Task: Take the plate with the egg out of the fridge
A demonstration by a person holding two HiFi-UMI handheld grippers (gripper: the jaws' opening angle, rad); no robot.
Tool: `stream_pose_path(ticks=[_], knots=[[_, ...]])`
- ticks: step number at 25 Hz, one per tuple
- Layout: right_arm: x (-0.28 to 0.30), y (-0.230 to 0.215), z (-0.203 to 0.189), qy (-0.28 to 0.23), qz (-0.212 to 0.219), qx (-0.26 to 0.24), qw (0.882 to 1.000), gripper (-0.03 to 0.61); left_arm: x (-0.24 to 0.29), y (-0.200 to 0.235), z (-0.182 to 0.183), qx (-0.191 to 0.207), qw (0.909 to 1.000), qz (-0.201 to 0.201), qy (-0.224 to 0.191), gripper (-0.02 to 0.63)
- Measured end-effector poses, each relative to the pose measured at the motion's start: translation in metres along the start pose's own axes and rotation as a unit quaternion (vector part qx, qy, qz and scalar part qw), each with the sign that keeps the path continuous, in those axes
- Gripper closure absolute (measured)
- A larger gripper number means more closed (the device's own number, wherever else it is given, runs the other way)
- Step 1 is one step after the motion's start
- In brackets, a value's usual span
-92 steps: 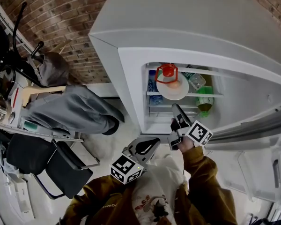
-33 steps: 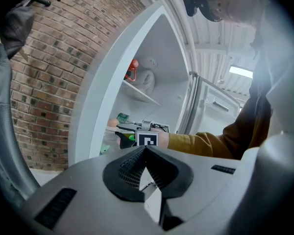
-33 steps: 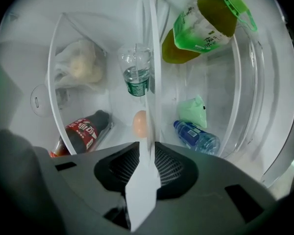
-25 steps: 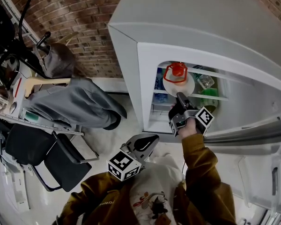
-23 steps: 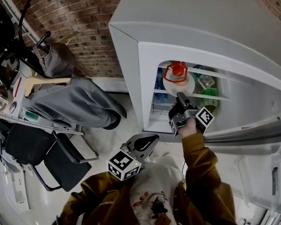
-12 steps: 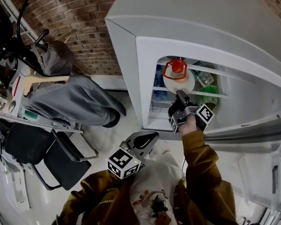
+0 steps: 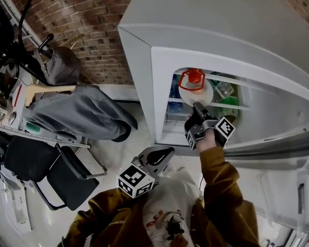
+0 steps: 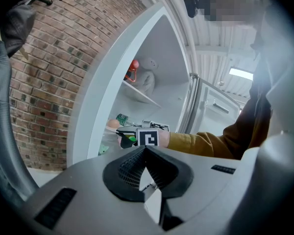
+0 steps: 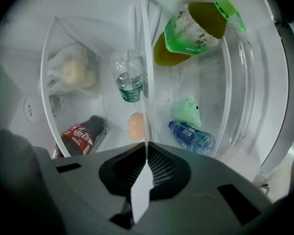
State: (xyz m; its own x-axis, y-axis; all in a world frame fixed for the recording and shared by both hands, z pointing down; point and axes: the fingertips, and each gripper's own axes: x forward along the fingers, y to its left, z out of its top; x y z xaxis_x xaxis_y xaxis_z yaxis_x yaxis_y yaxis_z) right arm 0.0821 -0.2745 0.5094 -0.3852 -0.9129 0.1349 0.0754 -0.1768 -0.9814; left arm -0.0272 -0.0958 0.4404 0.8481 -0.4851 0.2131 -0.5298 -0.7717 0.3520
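Observation:
A white plate [image 7: 196, 93] sits on a shelf inside the open fridge [image 7: 226, 40]. In the right gripper view the plate [image 9: 146, 131] shows edge-on, with the egg [image 9: 135, 126] on it just past the jaws. My right gripper [image 7: 197, 107] [image 9: 146, 156] is shut on the plate's near rim. From the left gripper view, the right gripper [image 8: 123, 138] reaches into the fridge beside the egg [image 8: 112, 124]. My left gripper [image 7: 168, 153] [image 8: 146, 150] hangs back near my chest, shut with nothing in it.
Round the plate stand a green tea bottle [image 9: 196, 28], a water bottle [image 9: 193, 137], a cola bottle [image 9: 81, 133] and a green bag [image 9: 187, 111]. A red object [image 7: 192, 78] stands behind the plate. The fridge door [image 7: 278, 148] hangs open at right. A chair [image 7: 56, 174] stands at left.
Since 3.7 s ago my right gripper has moved forward into the fridge and shut on the plate's rim. Over the last second it and the plate barely shift. The left gripper stays put.

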Motion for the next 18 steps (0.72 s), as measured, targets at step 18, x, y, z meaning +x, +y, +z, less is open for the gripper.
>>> stream_pose_path(ticks=[18], knots=[[-0.012,0.001,0.001,0.015,-0.002,-0.023,1.0,0.559,0.007,-0.005,-0.001,-0.002,0.9999,-0.013,0.001,0.606]])
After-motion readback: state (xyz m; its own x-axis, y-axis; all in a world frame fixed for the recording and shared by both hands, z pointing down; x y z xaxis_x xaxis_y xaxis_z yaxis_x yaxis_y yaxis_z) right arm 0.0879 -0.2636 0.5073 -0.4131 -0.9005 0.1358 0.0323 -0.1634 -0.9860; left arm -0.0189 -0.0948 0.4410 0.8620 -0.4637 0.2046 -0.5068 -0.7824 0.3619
